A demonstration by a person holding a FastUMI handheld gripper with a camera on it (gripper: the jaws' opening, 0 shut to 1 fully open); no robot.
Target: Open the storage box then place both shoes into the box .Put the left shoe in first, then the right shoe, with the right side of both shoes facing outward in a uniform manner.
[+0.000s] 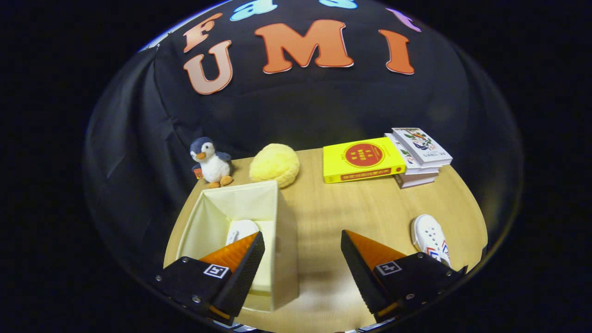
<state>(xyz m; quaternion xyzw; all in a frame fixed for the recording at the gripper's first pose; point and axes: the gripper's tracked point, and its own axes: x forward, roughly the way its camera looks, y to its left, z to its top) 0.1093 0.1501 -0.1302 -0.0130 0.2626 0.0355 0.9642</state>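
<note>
Table (351, 208) bears the open storage box (240, 208) at 9 o'clock of the spread, empty gripper (303, 252), one shoe (241, 230) inside; second shoe (430, 238) lies at 3 o'clock, beside the right finger.

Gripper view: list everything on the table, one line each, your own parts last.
Open cream fabric storage box: one, cream, near side of the table, partly behind the left finger.
White shoe in the box: one, white, inside the box, just beyond the left finger.
White canvas shoe with red and blue stripes: one, on the table beside the right finger.
Plush penguin: one, blue-grey and white, beyond the box.
Fluffy yellow ball: one, yellow, beside the penguin.
Yellow book: one, red disc on its cover, far side.
Stack of pale books: pale, touching the yellow book.
Wooden table: one, light wood.
Gripper: one, orange and black fingers, open, holding nothing.
</note>
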